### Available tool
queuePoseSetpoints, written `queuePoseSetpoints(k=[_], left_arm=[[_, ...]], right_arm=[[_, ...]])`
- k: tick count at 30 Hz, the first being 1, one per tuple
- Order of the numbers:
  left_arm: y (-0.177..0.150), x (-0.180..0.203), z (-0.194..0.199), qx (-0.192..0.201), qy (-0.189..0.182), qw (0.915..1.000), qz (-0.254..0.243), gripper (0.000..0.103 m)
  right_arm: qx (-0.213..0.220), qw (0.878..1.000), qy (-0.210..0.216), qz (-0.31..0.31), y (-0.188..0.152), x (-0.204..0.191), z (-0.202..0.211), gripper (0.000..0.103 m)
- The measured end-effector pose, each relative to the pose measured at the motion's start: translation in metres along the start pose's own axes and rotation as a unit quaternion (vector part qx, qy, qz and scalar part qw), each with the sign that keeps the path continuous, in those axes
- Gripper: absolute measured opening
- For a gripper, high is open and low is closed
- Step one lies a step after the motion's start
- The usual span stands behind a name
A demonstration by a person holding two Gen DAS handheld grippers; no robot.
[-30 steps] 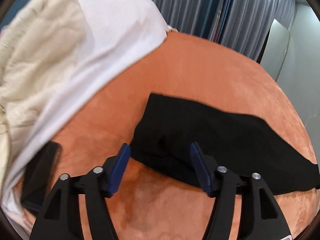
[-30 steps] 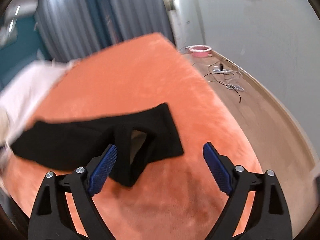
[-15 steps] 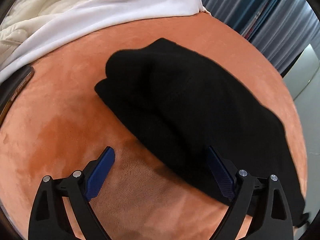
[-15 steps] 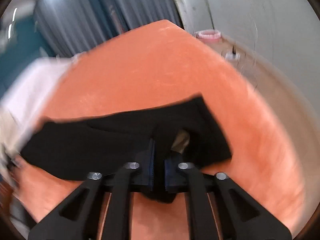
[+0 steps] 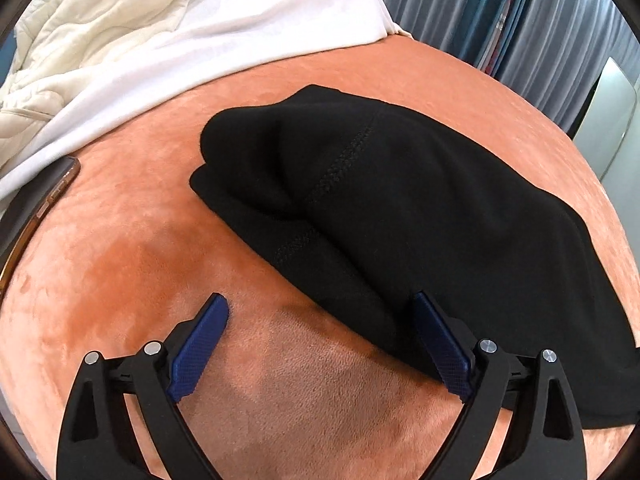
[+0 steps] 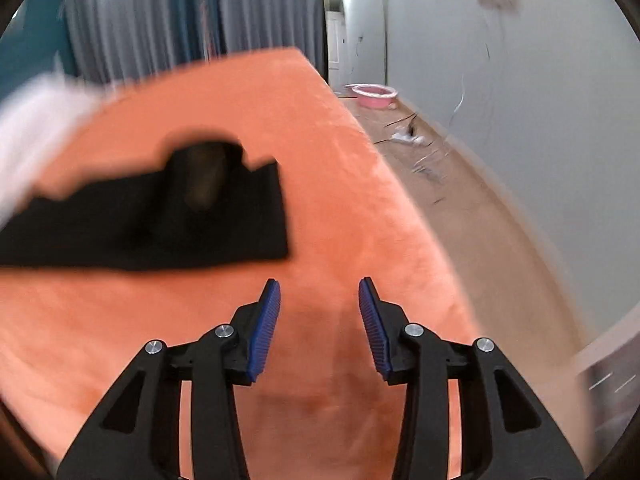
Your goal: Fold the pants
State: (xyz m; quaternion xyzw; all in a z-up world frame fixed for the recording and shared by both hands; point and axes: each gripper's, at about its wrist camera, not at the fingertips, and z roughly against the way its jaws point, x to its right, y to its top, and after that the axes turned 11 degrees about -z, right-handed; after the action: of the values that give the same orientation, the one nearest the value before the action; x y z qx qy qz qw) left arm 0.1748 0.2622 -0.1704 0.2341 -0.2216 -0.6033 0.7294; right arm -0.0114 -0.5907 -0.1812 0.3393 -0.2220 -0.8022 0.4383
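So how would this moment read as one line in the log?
task: fold pants | pants: bunched on orange bed | left gripper: open at pants edge | right gripper: open, empty, beside pants

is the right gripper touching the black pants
Apart. In the right wrist view the right gripper is open over bare orange surface, with a clear strip of orange between its fingers and the black pants.

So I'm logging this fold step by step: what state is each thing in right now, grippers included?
black pants: bunched and partly folded on the orange bedspread, held by neither gripper.
left gripper: open, one of its fingers against the pants' edge.
right gripper: open, empty, over bare bedspread, apart from the pants.
white sheet: rumpled at the bedspread's far side.
phone: lying flat by the sheet.
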Motion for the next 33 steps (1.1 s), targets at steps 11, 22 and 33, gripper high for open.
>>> queuePoseSetpoints(k=[11,22,33], left_arm=[[-0.011,0.005,0.008,0.017,0.002,0.9998,0.003,0.092],[-0.016,0.016,0.012,0.021,0.015,0.9997,-0.001,0.093],[-0.016,0.02,0.014,0.022,0.024,0.9995,-0.001,0.093]], right_arm=[[-0.115,0.983,0.11,-0.091,0.09,-0.094,-0.091,0.009],[-0.086,0.978,-0.085,0.171,0.011,-0.049,-0.059,0.026],[-0.056,0.995,0.009,0.08,0.065,-0.104,-0.083,0.055]])
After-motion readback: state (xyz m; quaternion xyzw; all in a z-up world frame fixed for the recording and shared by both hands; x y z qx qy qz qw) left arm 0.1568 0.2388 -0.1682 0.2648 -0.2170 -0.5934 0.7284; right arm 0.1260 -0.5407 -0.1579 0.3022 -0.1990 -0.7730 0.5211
